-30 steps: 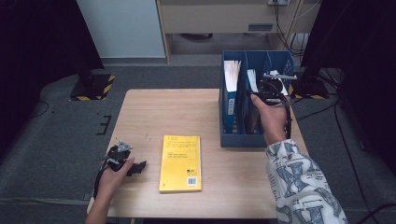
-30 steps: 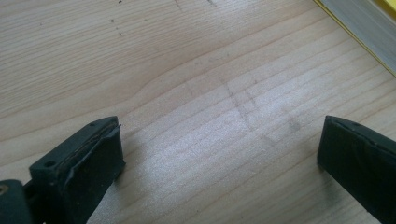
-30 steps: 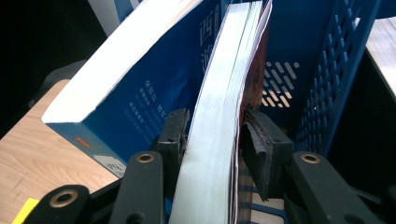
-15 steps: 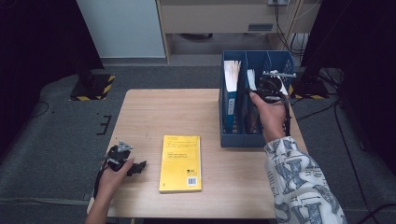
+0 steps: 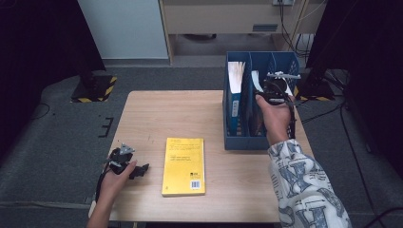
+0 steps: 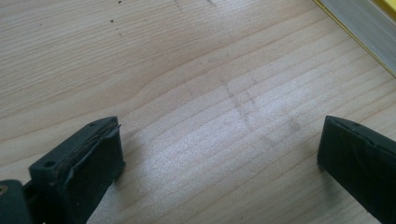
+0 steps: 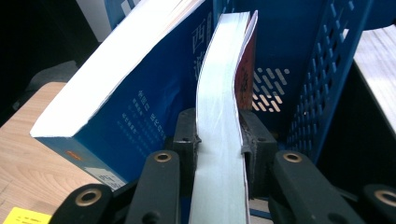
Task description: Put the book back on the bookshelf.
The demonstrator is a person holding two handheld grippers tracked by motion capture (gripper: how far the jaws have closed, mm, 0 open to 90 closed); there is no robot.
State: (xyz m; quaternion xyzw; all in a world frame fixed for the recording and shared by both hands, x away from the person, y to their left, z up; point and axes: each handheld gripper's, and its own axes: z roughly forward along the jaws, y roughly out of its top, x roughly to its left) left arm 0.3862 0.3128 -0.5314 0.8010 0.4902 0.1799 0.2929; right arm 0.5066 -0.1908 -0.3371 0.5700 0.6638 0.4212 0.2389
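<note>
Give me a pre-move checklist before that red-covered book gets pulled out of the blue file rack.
1. Right gripper closed on the red-covered book: ok, its jaws have just been closing and both fingers press the book's sides.
2. Grip square on the book: cannot tell, the pages bow between the fingers.
3. Neighbouring blue book clear of the held one: not ok, it leans close beside it.
4. Blue file rack steadied: not ok, nothing holds it down.
5. Left gripper out of the way: ok, open over the table.
6. Yellow book clear of the rack: ok.

Right hand-held gripper (image 7: 218, 140) clamped, left (image 6: 219, 154) agape.
</note>
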